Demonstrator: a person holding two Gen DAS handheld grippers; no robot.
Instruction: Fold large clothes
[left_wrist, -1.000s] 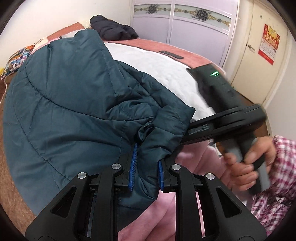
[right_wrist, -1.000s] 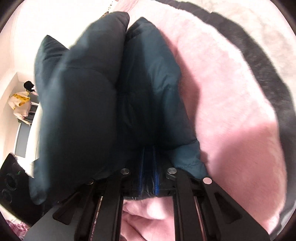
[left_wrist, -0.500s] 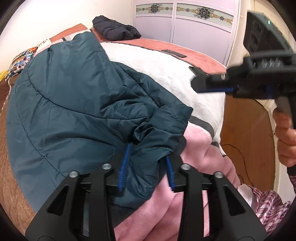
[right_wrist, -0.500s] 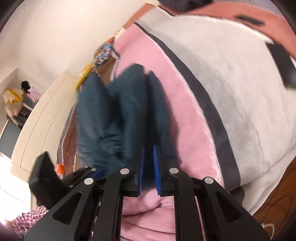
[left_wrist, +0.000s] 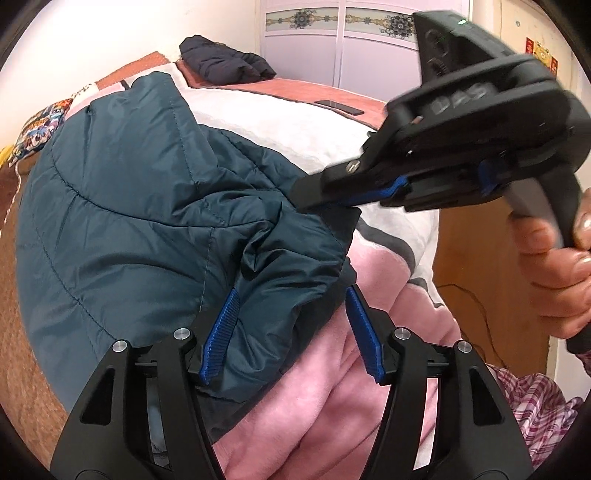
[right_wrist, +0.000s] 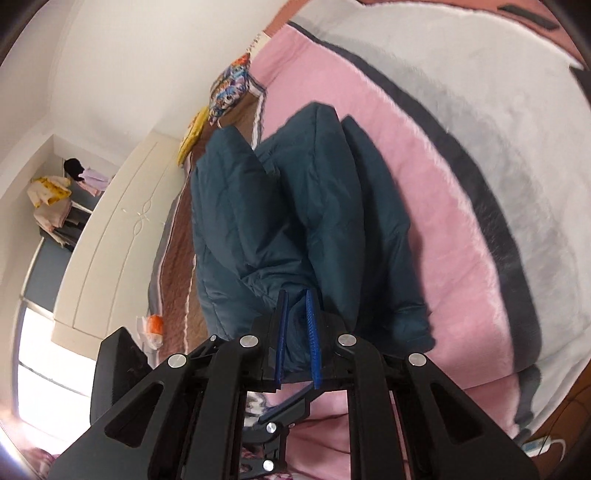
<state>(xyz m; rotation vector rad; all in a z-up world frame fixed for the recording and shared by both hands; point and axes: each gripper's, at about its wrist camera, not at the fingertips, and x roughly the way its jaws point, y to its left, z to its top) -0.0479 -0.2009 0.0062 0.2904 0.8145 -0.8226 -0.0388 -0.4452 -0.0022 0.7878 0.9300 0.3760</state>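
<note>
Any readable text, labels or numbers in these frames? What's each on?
"DAS": raised letters on the side of the right gripper; motion-blurred, first letter unsure.
Red wall calendar: print too small to read.
Cartoon-print cushion: no legible words.

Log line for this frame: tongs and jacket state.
step: fold release | left tongs: open, jaws just been opening, jacket edge between them | right tongs: shut, above jacket | jacket: lying on pink blanket
</note>
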